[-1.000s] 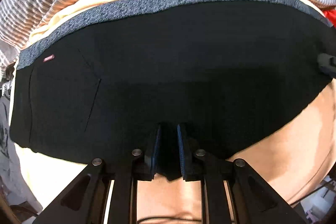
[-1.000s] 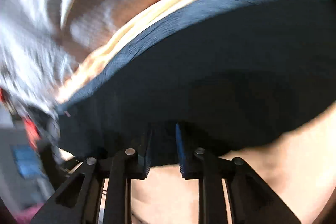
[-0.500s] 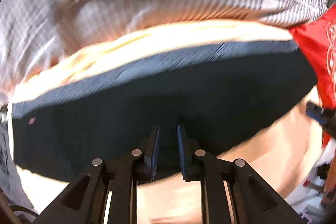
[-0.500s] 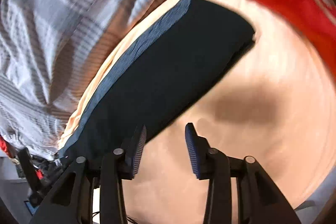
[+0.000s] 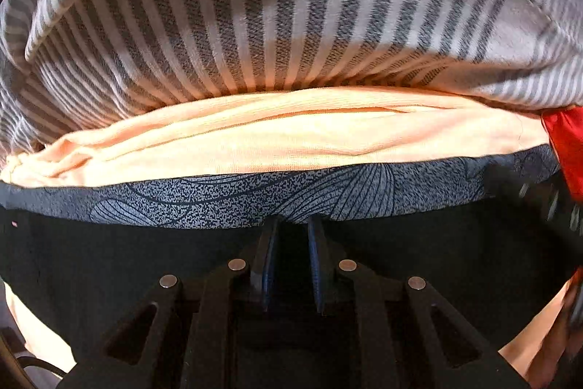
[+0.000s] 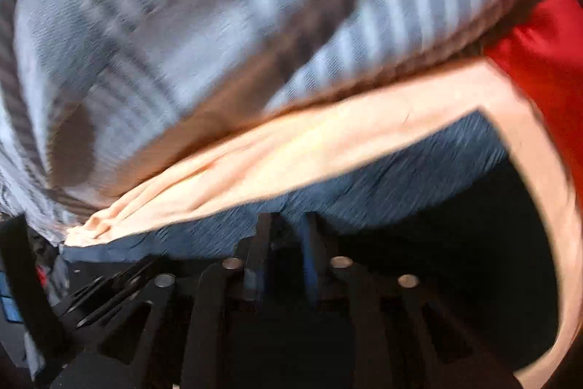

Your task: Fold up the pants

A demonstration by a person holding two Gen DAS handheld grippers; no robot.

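Lying flat on peach sheet (image 5: 291, 137): black pants (image 5: 109, 272), grey patterned waistband (image 5: 226, 203) along far edge. Left gripper (image 5: 291, 236) clamped on pants fabric just short of waistband. Right gripper (image 6: 284, 236) closing, dark fabric between its 2 fingers, view blurred. Beyond sheet: grey-and-white striped cloth (image 5: 255, 24) bunched up; red cloth (image 6: 539, 53) at right.

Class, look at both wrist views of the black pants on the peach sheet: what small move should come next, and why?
Probably lower both grippers and lay the carried black fabric down along the patterned waistband. The left gripper is shut on the pants; the right gripper is closing with fabric between its jaws, and both tips sit at that band.
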